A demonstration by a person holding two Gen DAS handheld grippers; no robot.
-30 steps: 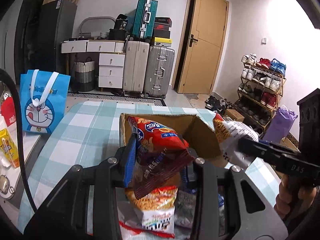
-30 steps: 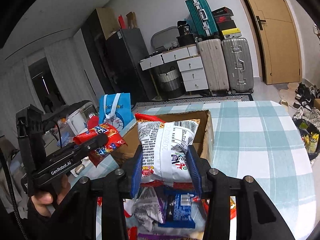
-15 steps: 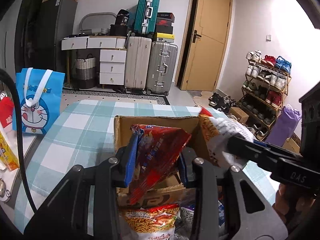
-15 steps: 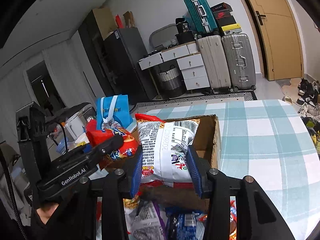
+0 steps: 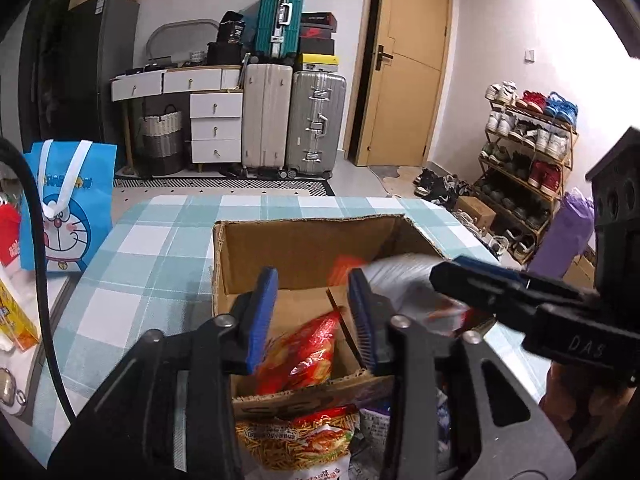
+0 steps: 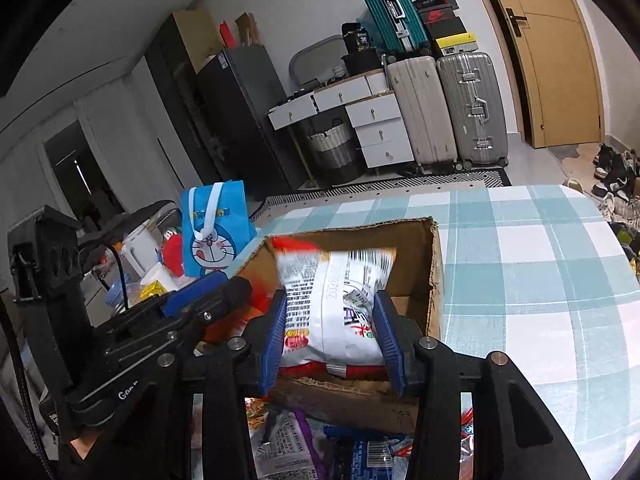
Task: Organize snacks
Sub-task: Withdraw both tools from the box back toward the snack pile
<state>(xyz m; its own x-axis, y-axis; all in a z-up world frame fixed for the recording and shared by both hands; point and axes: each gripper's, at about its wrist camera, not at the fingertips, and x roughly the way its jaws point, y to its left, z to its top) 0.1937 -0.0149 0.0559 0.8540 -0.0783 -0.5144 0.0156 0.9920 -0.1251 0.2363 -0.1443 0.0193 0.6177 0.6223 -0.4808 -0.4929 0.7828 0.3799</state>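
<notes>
An open cardboard box (image 5: 296, 240) (image 6: 436, 264) stands on the checked table. My left gripper (image 5: 314, 316) is open and empty over the box's near side. A red snack bag (image 5: 304, 356) lies inside the box below it. My right gripper (image 6: 332, 336) is shut on a white snack bag (image 6: 332, 300) and holds it over the box; this bag shows blurred in the left wrist view (image 5: 404, 276). The right gripper (image 5: 516, 300) shows at the right of the left view. More snack bags (image 5: 296, 440) (image 6: 288, 452) lie in front of the box.
A blue Doraemon bag (image 5: 68, 204) (image 6: 216, 228) stands left of the table. A yellow packet (image 5: 16, 320) lies at the far left. Suitcases (image 5: 292, 120), drawers and a door stand behind. A shoe rack (image 5: 524, 160) is at the right. The checked tablecloth (image 6: 532, 264) stretches right of the box.
My left gripper opened and the red snack bag dropped into the box. My right gripper moved forward with the white bag over the box.
</notes>
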